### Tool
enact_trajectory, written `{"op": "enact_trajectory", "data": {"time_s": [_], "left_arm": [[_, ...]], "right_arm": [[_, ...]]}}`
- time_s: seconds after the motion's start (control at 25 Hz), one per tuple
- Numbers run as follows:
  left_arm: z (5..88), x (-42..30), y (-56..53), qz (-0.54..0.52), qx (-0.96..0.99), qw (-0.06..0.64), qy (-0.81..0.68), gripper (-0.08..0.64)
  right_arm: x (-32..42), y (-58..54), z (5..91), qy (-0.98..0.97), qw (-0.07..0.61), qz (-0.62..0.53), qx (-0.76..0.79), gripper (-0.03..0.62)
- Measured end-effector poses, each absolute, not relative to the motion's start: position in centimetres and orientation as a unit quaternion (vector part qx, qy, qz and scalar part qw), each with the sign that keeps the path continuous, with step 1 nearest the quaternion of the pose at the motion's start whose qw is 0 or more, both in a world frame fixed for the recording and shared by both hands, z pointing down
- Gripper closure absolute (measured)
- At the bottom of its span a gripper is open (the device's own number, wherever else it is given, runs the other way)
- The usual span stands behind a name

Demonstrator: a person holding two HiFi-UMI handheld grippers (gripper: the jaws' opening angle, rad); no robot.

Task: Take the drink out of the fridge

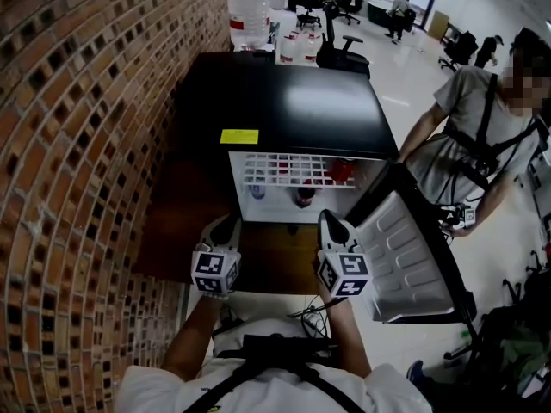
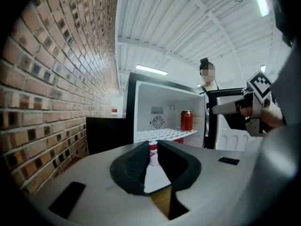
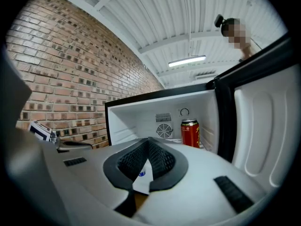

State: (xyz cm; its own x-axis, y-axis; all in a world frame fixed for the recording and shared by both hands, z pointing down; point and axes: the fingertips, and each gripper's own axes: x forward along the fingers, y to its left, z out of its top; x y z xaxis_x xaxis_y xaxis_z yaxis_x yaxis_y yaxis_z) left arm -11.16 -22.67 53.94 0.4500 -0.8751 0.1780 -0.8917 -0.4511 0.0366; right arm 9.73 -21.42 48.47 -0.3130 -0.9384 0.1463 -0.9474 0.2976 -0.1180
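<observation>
The small black fridge (image 1: 284, 101) stands open, its door (image 1: 405, 248) swung out to the right. A red drink can (image 1: 341, 171) stands upright at the right end of the white wire shelf (image 1: 284, 170); it is also in the left gripper view as the red can (image 2: 186, 120) and in the right gripper view as the red can (image 3: 190, 133). Another red-and-white drink (image 2: 154, 152) sits lower inside. My left gripper (image 1: 225, 229) hovers in front of the fridge, jaws a narrow gap apart, holding nothing. My right gripper (image 1: 331, 226) is beside it near the door, jaws closed and empty.
A brick wall (image 1: 86, 144) runs close along the left. A large water bottle (image 1: 248, 15) stands behind the fridge. A person (image 1: 473, 136) stands just right of the open door. Office chairs (image 1: 344, 46) are further back.
</observation>
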Motion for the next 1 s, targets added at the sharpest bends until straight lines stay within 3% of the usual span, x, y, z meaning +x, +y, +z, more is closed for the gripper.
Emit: {"op": "enact_trajectory", "data": {"time_s": [0.04, 0.52, 1.0], "left_arm": [[52.8, -10.2, -22.7, 0.062, 0.857, 0.053, -0.509, 0.543], [48.4, -3.0, -23.2, 0.035, 0.888, 0.061, -0.455, 0.543], [48.1, -1.7, -22.7, 0.035, 0.895, 0.059, -0.441, 0.543]], "right_arm": [[9.7, -21.4, 48.4, -0.806, 0.024, 0.092, 0.585, 0.577], [10.8, -20.8, 48.4, -0.797, 0.033, 0.089, 0.597, 0.577], [11.2, -20.2, 48.6, -0.795, 0.038, 0.092, 0.599, 0.577]]}}
